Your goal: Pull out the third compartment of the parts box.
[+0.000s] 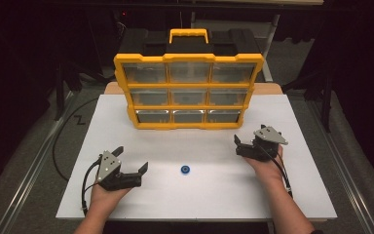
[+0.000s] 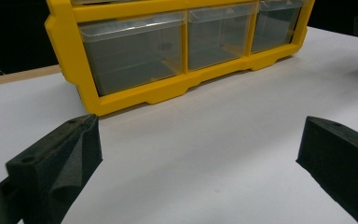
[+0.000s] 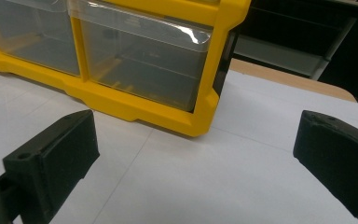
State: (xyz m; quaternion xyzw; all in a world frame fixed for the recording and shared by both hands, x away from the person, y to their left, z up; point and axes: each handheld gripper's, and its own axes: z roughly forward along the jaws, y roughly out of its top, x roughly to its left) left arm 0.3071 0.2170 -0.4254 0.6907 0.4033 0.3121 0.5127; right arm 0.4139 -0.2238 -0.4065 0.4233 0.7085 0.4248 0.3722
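My left gripper [image 1: 133, 160] and right gripper [image 1: 247, 140] both gape wide, empty. Yellow drawer organizer [image 1: 188, 90] stands upper centre on the white table [image 1: 214, 195]; small blue ring [image 1: 185, 169] lies lower centre, between my grippers, unobstructed.

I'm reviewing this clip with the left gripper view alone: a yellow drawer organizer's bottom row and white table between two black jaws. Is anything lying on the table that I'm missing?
Observer: Yes. In the high view a small blue ring-shaped part lies on the white table, between the left gripper and the right gripper, nearer the person than the organizer.
Operator: Is the right gripper holding anything?
Observer: No. Its own view shows its jaws spread wide with bare table between them.
Operator: How many drawers does the organizer have?
Observer: Nine, in three rows of three, with a yellow handle on top.
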